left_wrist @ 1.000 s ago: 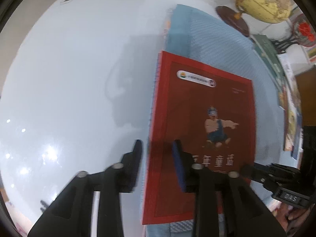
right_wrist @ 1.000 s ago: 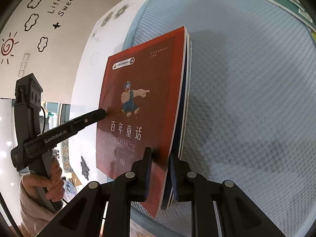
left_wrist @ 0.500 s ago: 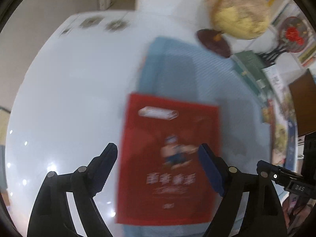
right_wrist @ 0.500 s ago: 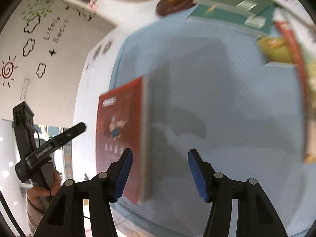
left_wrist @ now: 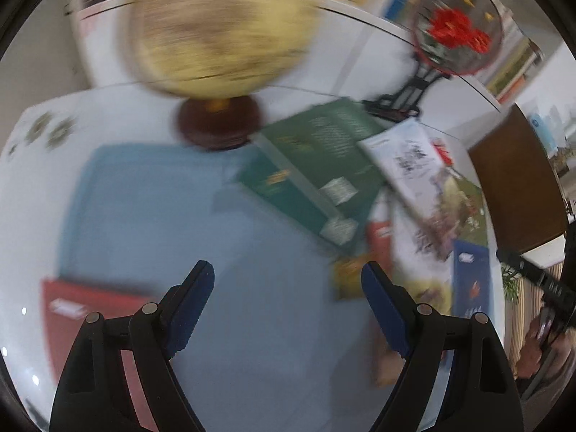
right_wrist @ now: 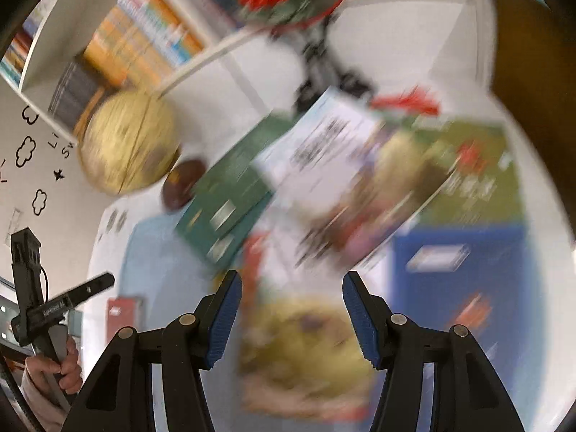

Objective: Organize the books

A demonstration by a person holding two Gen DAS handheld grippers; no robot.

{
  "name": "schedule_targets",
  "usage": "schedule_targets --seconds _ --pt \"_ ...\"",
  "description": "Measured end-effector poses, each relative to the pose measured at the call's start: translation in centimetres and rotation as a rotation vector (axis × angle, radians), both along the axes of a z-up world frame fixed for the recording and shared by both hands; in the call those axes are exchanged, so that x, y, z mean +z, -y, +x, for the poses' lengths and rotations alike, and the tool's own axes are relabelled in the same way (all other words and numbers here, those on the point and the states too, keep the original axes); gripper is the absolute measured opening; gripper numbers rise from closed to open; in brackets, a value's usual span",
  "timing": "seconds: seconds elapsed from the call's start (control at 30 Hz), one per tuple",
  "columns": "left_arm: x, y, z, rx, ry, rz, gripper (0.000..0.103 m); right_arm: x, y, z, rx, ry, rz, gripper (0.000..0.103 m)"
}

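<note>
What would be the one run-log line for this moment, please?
left tongs: open, empty | right tongs: open, empty | red book: on blue mat | loose books: unsorted

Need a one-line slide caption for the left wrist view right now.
Open left gripper above the blue mat, red book lower left, scattered books ahead.
</note>
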State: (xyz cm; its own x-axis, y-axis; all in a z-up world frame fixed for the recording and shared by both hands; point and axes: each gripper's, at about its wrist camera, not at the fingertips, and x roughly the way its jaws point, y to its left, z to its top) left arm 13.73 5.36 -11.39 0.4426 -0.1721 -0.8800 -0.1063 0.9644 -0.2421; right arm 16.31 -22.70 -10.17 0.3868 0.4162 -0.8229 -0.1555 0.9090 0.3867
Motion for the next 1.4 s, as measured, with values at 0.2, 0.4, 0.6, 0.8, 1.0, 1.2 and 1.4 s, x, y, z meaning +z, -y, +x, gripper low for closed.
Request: schedule_targets --seconds 0.2,0.4,0.6,0.8,1.0,1.2,1.4 --pt "-2.9 8.7 5.7 -0.017 0.011 -0.114 0.082 -1.9 4.9 8.6 0.114 0.058 -0.079 0.056" --pt "-7.8 14.1 9.3 0.009 -0.042 -0.172 0.074 -7.0 6.8 15.2 0.134 -0.006 -0.040 0.056" --pt "-8.9 14.6 10.4 0.047 -0.040 -0.167 0.061 -10.3 5.6 17.6 0.152 -0.072 -0.050 0.057" --pt "-8.6 13.4 9.1 0.024 -0.052 -0.145 0.038 -10.6 3.8 15.3 0.236 -0.113 0.047 0.051" --pt "-8.1 11.7 4.8 -0.016 -0.088 -0.091 0.027 -10.2 2.6 10.5 0.271 -0.115 0.048 0.051" --pt "-8.2 11.6 -0.8 -0.044 -0.149 -0.042 0.027 -9.7 1.6 4.5 0.295 -0.151 0.032 0.051" --pt "-8.9 8.8 -5.6 0.004 -0.177 -0.092 0.027 -9.1 -1.5 -1.4 0.355 -0.147 -0.065 0.052"
